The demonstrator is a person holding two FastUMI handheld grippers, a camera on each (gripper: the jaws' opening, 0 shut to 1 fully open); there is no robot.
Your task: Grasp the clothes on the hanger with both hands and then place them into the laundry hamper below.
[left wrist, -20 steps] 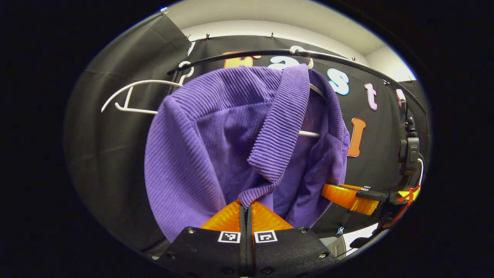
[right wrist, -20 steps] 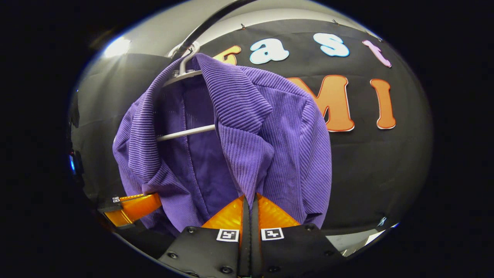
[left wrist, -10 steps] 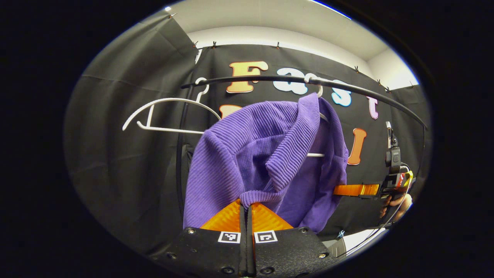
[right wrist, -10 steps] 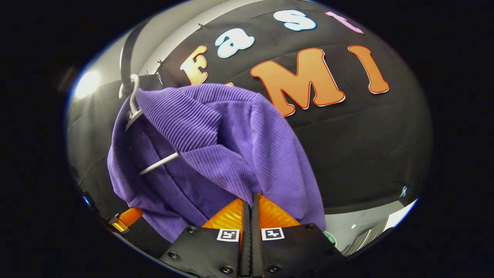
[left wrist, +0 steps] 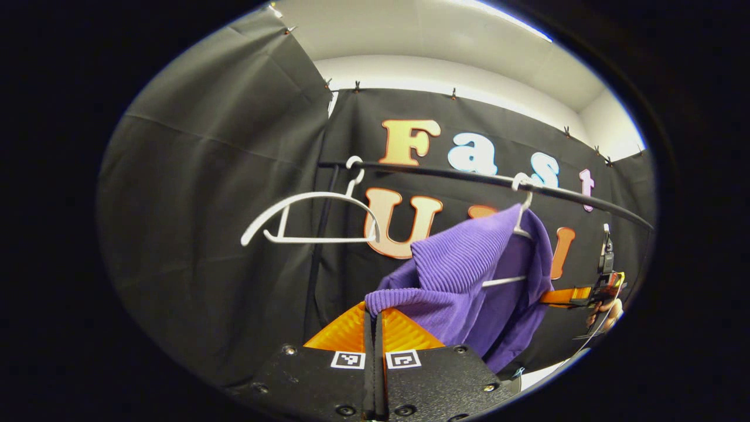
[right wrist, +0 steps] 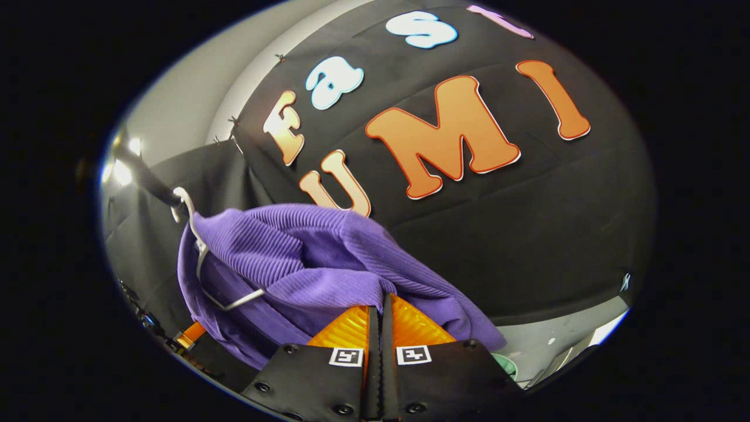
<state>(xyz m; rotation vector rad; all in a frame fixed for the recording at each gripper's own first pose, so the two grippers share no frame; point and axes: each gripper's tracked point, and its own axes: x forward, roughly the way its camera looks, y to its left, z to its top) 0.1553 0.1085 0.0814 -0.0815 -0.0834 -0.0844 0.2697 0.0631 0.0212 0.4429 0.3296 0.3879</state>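
- At the bottom centre of the left gripper view, the left tongs (left wrist: 375, 319) are seen clenched on a ribbed front edge of the purple cardigan (left wrist: 469, 275), the fabric being pinched right at the fingertips.
- At the bottom centre of the right gripper view, the right tongs (right wrist: 381, 316) are likewise clamped on the other front edge of the same cardigan (right wrist: 304, 258).
- From the left tongs the garment is stretched up and to the right of the frame; from the right tongs it is stretched up and to the left. The cloth's long axis is thus drawn from each grip toward the hanger.
- The garment's collar is draped over the white hanger (left wrist: 518, 199), whose hook and lower bar are also visible at the left of the right gripper view (right wrist: 199, 258).
- The hanger is hooked on the black rail (left wrist: 457, 174); an empty white hanger (left wrist: 310, 214) is seen further along it, at centre left of the left gripper view.
- The coming move is judged to turn on slipping the shoulders off the hanger ends; neither grip is clearly nearer to it.
- The right tongs and the hand holding them (left wrist: 609, 308) are seen at the far right of the left gripper view.
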